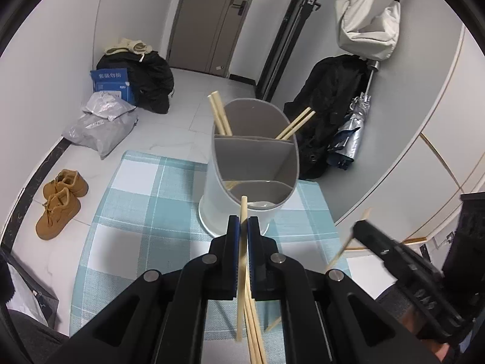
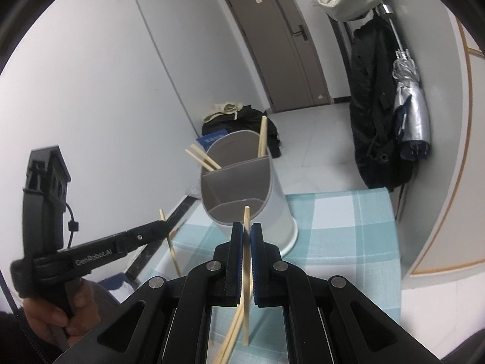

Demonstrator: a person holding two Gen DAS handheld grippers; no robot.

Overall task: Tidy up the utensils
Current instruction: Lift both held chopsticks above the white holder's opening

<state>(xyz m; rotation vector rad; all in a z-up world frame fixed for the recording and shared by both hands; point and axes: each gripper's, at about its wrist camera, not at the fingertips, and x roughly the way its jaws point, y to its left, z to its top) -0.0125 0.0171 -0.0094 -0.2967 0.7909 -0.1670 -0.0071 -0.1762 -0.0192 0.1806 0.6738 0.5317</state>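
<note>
1. Just beyond my left tongs (image 1: 243, 223), clenched on one chopstick (image 1: 242, 261), stands the divided holder (image 1: 253, 163).
2. My right tongs (image 2: 247, 233) pinch another chopstick (image 2: 246, 273) upright.
3. Four chopsticks (image 1: 219, 118) lean in the holder's far compartment.
4. Loose chopsticks (image 1: 256, 333) lie beneath my left tongs on the checked cloth (image 1: 145, 200).

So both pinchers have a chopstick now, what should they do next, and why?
Probably carry the left gripper forward over the holder and drop its chopstick into the far compartment. Both grippers are shut on a single chopstick, the right gripper too, and the chopsticks already in the holder stand in that far section, so matching them seems tidy.
</note>
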